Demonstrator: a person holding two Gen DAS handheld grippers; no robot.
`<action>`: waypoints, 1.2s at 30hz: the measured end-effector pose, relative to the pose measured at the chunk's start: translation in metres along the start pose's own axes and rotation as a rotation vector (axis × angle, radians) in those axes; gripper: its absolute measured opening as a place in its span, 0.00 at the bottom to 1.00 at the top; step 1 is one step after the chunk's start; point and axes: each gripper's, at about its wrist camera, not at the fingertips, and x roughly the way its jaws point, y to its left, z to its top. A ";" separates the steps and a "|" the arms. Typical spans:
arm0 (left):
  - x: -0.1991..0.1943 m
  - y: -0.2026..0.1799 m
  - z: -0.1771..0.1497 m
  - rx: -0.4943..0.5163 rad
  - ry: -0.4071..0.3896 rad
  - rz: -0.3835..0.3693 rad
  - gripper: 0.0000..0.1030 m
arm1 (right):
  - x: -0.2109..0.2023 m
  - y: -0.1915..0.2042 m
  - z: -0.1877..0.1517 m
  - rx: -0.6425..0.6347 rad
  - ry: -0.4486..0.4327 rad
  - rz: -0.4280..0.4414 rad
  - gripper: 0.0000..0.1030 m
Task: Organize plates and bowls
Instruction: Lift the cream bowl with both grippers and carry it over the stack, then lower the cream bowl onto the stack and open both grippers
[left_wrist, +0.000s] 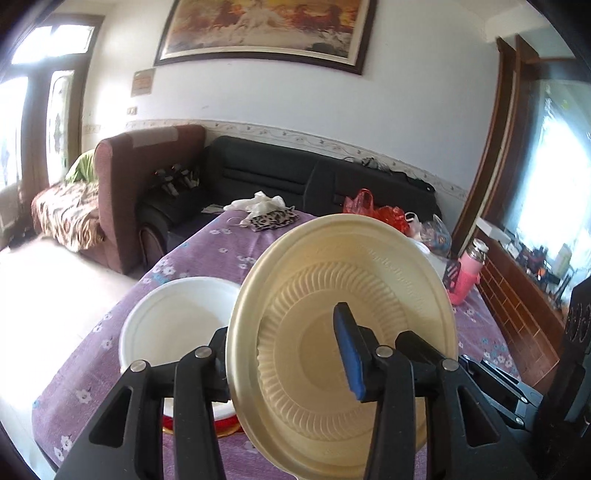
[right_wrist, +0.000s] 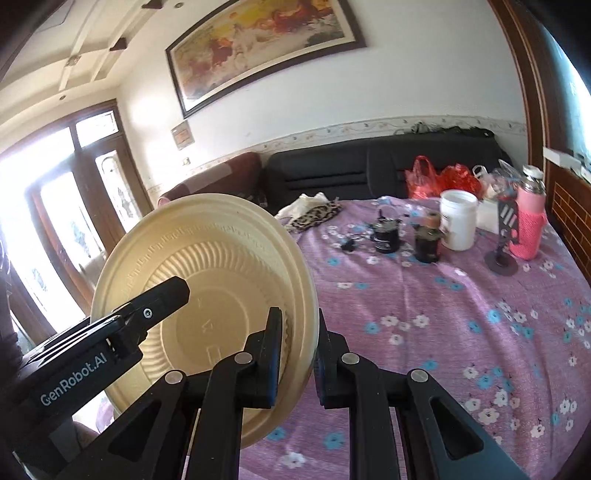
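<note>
1. Both grippers clamp the same cream plate (left_wrist: 343, 321), held on edge above the table (left_wrist: 122, 314).
2. Left gripper (left_wrist: 284, 354): jaws closed on the plate's rim, one finger each side.
3. Right gripper (right_wrist: 299, 354): jaws pinch the plate (right_wrist: 207, 280) rim too; left gripper's finger (right_wrist: 162, 299) shows on the plate's underside.
4. White bowl (left_wrist: 177, 317) sits on the table just left of and beyond the left gripper, partly hidden by the plate.

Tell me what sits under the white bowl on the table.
A red and yellow edge peeks out under the white bowl. What it belongs to is covered by the bowl, the cream plate and the left gripper.
</note>
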 end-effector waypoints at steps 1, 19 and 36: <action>-0.001 0.010 0.001 -0.017 0.002 0.002 0.41 | 0.002 0.006 0.001 -0.006 0.003 0.007 0.16; 0.018 0.120 0.016 -0.207 0.018 0.106 0.41 | 0.088 0.092 0.013 -0.127 0.125 0.066 0.16; 0.058 0.138 0.009 -0.203 0.098 0.146 0.44 | 0.139 0.098 0.000 -0.180 0.199 -0.008 0.17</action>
